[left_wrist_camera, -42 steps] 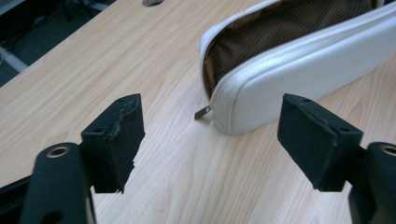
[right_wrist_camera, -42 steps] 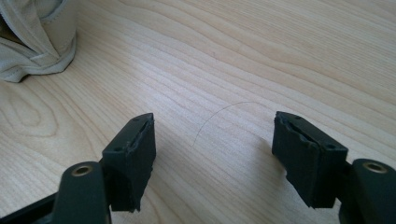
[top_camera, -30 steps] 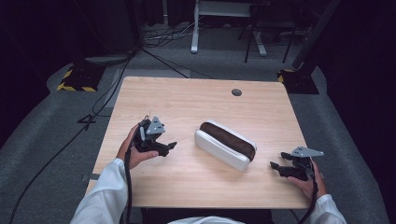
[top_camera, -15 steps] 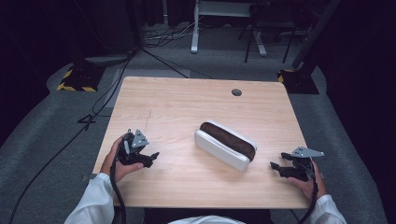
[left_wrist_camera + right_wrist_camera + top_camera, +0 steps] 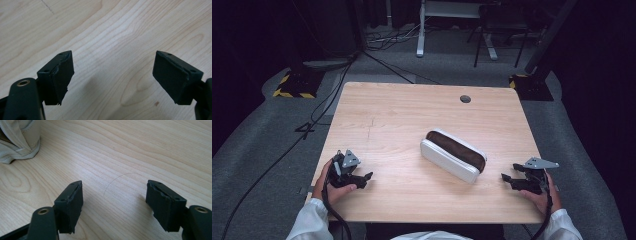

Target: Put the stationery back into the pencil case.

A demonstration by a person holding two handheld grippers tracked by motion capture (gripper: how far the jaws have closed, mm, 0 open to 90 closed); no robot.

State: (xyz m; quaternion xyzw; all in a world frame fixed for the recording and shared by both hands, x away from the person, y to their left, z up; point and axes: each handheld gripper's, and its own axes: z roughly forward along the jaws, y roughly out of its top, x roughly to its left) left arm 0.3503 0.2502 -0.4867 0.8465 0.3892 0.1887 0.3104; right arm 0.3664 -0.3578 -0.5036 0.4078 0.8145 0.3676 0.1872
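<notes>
Fingers on both your grippers gape empty over the bench, so a hasty one-sided grab could shove the pouch away.

Plenty of bare surface all around the white-and-brown pouch, which is the only thing sitting in my way. Left hand-held gripper has open wood between it and the pouch; right hand-held gripper sits near the pouch's end, apart from it.
</notes>
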